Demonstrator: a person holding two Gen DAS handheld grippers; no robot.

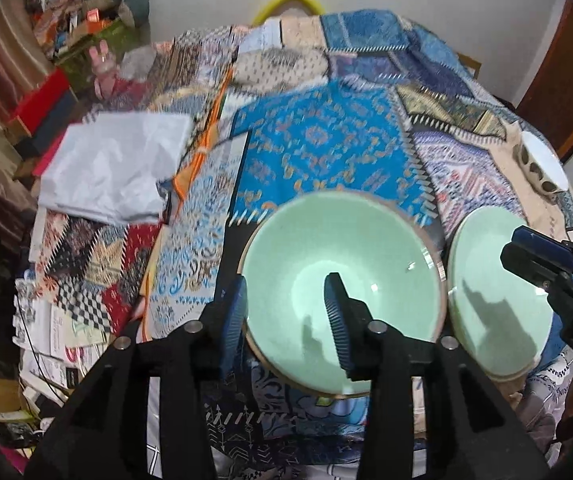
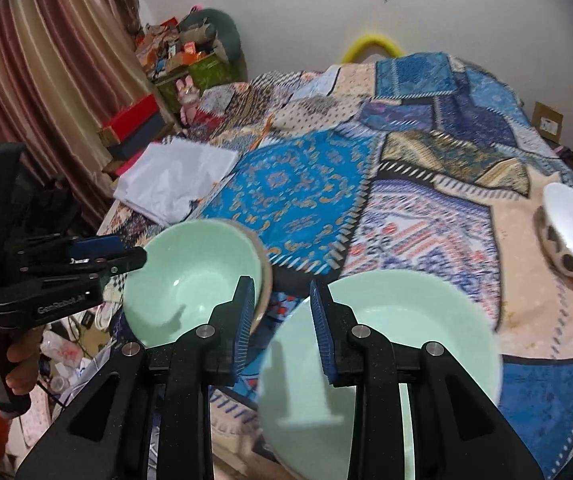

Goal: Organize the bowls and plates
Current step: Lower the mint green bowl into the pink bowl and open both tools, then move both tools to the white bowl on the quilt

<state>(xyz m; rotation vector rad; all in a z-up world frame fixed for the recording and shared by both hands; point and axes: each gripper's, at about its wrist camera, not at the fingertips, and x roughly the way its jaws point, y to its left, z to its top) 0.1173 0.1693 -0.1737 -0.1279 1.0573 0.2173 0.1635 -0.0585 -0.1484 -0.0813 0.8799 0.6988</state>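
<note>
Patchwork fabric in blue, orange and cream prints (image 1: 318,148) (image 2: 298,196) covers the broad surface that fills both views, with a striped brown curtain (image 2: 46,60) at the upper left of the right wrist view and a white wall behind. A crumpled sheet of white paper (image 1: 114,172) (image 2: 174,180) lies on the cloth in the left half of each frame, and a curved yellow tube (image 1: 286,0) (image 2: 370,42) shows at the far edge near the top centre.

Two pale green glazed ceramic bowls sit side by side low in the frames. The left green bowl (image 1: 342,280) (image 2: 190,276) fills the lower centre of the left wrist view; the left gripper (image 1: 286,316) has its jaws spread, one ribbed blue pad outside the bowl's near-left rim and the other inside over the basin, so the rim lies between them. Whether the pads touch the rim I cannot tell.

The right green bowl (image 1: 494,292) (image 2: 406,328) is at the lower right of the left wrist view and lower centre of the right wrist view. The right gripper (image 2: 282,320) (image 1: 542,248) also has its jaws spread, astride that bowl's left rim, one pad inside and one outside; contact is unclear.

A white bowl with a dark spotted outer wall (image 1: 546,164) (image 2: 570,232) rests tilted on the cloth at the right edge of both frames, well apart from the green pair
</note>
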